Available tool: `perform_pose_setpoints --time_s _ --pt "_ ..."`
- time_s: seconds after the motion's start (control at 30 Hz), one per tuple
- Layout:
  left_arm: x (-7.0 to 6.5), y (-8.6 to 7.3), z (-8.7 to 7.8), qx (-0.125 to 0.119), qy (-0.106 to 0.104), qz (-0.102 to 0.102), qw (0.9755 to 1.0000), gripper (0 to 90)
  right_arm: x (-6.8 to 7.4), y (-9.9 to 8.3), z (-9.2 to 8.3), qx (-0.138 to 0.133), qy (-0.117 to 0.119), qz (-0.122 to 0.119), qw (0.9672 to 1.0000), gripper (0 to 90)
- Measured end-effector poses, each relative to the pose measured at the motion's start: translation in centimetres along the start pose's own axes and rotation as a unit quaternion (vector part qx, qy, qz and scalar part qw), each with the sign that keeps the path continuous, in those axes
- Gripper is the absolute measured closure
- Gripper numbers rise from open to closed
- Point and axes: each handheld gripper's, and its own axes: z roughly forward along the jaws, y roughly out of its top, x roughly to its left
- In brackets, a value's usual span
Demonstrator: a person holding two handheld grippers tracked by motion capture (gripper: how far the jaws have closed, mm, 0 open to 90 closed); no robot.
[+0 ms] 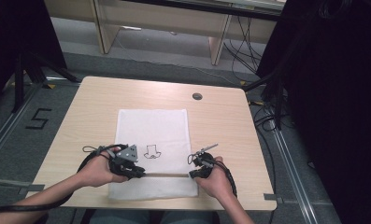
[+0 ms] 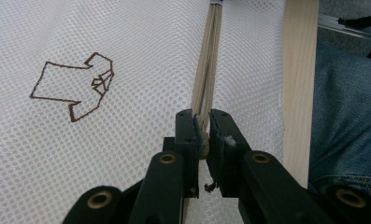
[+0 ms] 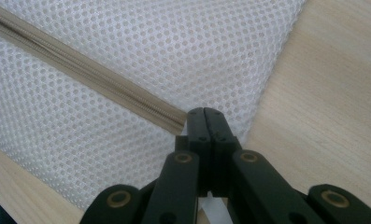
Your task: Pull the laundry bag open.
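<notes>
White honeycomb-mesh bag point(image 1: 153, 154), rectangular, brown shirt outline point(image 2: 73, 84) printed, lies at the table's point(image 1: 220, 121) near edge. Left gripper point(image 2: 203, 128) pinches the beige zip's slider point(image 2: 203, 140); right gripper point(image 3: 204, 122) clamped tight at the zip end point(image 3: 176, 119). Grommet hole point(image 1: 197, 96) by far edge.

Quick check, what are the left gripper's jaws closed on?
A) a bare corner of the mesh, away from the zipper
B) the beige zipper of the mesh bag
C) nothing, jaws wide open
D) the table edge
B: in the left gripper view the left gripper pinches the beige zipper running across the white mesh bag.
</notes>
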Motion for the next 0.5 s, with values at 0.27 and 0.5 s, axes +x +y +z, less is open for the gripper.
perform_pose_setpoints --time_s 0.27,0.5 --pt "0.11 -0.38 -0.31 0.001 0.002 -0.001 1.0000 81.9 -0.02 -0.01 0.01 0.000 0.001 0.001 1.0000 90.0" --pt "0.17 -0.57 -0.60 0.000 0.002 -0.003 1.0000 81.9 0.03 0.01 0.01 0.000 0.000 -0.001 1.0000 90.0"
